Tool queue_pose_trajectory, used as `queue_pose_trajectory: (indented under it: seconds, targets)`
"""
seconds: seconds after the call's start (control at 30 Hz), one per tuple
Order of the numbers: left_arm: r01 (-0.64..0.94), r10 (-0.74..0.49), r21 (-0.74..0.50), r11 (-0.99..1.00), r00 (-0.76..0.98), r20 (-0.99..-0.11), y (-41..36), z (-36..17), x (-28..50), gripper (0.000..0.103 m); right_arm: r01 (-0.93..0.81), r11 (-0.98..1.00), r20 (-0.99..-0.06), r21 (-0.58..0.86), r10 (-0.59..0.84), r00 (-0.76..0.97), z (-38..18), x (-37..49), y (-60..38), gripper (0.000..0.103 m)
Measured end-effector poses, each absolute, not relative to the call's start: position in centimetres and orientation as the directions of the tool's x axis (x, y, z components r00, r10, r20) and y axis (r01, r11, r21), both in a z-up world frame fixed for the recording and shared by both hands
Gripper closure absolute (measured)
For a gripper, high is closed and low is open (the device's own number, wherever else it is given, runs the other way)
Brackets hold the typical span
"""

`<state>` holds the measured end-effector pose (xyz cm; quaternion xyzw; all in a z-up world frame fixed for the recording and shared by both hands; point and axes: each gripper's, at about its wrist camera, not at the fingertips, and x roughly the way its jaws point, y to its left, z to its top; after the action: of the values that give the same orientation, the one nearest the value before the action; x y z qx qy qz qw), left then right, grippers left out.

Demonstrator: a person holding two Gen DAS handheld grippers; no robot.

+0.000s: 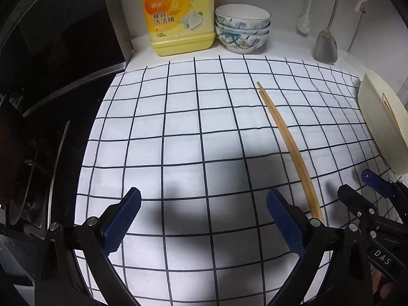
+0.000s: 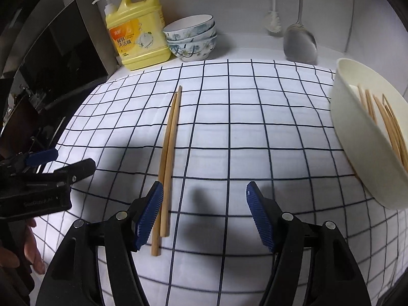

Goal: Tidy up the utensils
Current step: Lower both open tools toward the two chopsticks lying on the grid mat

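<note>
- Chopsticks, two pale tapered wooden sticks (image 2: 167, 158), lie side by side and touching on the white cloth with a dark grid of lines (image 2: 255, 132) that covers the desk; their thick square ends point toward the cameras.
- Right tongs (image 2: 204, 214) stand apart, black arms faced with ribbed blue pads; the left pad sits just beside the chopsticks' thick ends, and nothing is gripped.
- Left tongs (image 1: 204, 219) also stand apart above bare cloth, with the chopsticks (image 1: 288, 142) just outside the right-hand pad.
- A smooth cream round plastic bowl (image 2: 357, 137) rests tilted at the cloth's right edge. The right wrist view looks into it and shows a bundle of further wooden chopsticks (image 2: 390, 125), too overlapped to count; the left wrist view shows mostly its outer wall (image 1: 377, 127).
- Three stacked white ceramic bowls with blue floral print (image 2: 192, 39) sit by the back wall, beside one yellow plastic dish-soap jug (image 2: 139, 38), whose white pump shows only in the right wrist view.
- One metal spatula (image 2: 301, 43) and one white brush (image 2: 273, 23) hang against the wall.
- Each view catches the other tool at its edge.
</note>
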<state>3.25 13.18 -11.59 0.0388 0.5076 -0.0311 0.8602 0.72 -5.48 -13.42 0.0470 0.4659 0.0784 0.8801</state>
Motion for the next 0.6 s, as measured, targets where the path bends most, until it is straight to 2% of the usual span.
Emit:
queue_pose_trajectory:
  seconds: [0.1,0.6]
  targets:
    - [0.083,0.024,0.072,0.994,0.479,-0.877,13.2,-12.5,3.2,0.006,-0.11,0.982,-0.819,0.154,0.189,0.541,-14.2,1.2,-5.0,0.038]
    - [0.007,0.027,0.035,0.999,0.47,-0.882,14.6,-13.0,3.4,0.006,-0.171,0.983,-0.84,0.062,0.144,0.524,-15.7,1.0,-3.6,0.038]
